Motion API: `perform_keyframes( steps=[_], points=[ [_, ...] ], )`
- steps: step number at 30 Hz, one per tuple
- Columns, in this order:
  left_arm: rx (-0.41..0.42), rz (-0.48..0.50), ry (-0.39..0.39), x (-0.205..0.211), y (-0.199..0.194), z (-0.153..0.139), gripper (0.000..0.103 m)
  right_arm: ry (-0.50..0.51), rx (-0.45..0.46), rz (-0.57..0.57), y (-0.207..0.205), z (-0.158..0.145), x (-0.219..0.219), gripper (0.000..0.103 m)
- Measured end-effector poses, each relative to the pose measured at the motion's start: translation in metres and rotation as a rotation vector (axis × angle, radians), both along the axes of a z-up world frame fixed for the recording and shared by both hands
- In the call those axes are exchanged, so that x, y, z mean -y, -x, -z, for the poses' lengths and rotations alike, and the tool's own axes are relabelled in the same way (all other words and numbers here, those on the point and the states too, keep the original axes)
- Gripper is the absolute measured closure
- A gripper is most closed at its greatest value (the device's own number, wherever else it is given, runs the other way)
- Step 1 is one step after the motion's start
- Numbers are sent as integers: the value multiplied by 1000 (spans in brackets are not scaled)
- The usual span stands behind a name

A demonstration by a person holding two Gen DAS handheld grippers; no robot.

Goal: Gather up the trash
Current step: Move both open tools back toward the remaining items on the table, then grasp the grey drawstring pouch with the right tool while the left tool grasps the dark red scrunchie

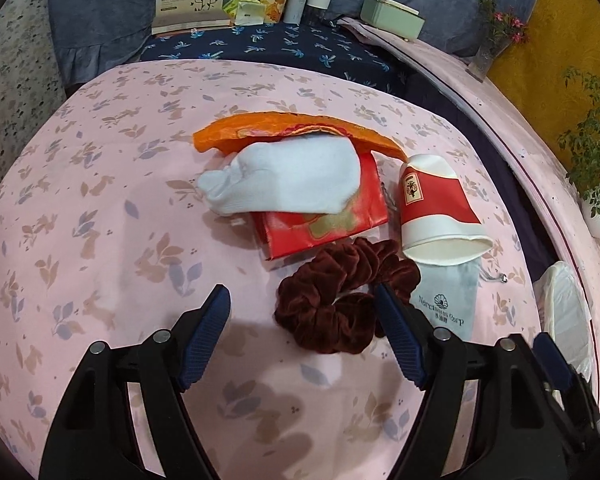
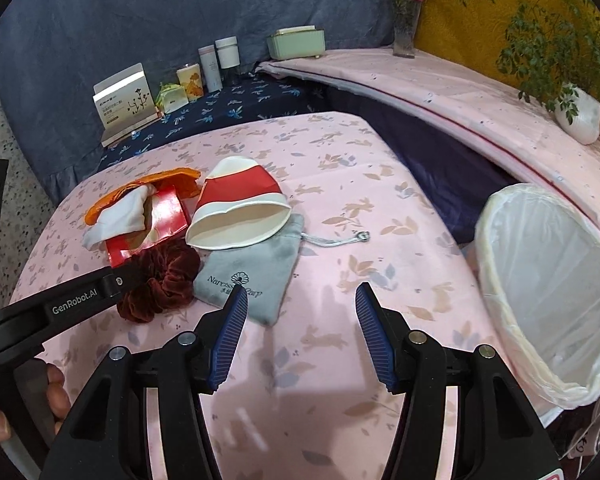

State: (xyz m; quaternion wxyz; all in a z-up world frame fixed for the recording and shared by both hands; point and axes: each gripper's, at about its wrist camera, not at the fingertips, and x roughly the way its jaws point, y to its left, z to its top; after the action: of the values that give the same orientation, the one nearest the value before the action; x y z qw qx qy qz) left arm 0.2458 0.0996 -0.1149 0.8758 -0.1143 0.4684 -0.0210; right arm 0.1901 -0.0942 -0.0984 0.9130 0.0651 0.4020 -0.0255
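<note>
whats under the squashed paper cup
The paper cup lies on its side with its open rim on the top end of a grey drawstring pouch; the pouch's cord trails out beside it. Anything beneath the cup's far end is hidden.

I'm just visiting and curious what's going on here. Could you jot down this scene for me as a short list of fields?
Surface: pink leaf-print cloth
Likely trash: crushed red-and-white paper cup on its side; red foil wrapper; orange wrapper
Other items: white sock; maroon velvet scrunchie; grey drawstring pouch
Bin: white-lined waste bin, at the right
Left claw: open, empty, over the scrunchie
Right claw: open, empty, near the pouch
</note>
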Motion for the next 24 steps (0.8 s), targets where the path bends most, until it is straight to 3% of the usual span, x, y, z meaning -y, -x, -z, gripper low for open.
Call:
perform_keyframes(
  steps=[5,9,12,15,17,24],
  points=[
    [-29,17,15,3,-8,11,48,-29,-48,-8,-19,18,-8,48],
    [-26,27,25,3,-8,14,68,-43,-73,-20,-31,29,-16,50],
    [-20,38,26,4,-7,13,77,-38,-81,-26,-36,34,-21,57],
    [-10,43,19,5,-4,12,86,-20,-82,-51,-35,35,-28,76],
    [-7,44,17,6,-1,11,86,-21,-81,-61,-33,36,-29,93],
    [6,54,16,13,14,3,89,-55,-71,-66,-11,30,-24,98]
  ],
)
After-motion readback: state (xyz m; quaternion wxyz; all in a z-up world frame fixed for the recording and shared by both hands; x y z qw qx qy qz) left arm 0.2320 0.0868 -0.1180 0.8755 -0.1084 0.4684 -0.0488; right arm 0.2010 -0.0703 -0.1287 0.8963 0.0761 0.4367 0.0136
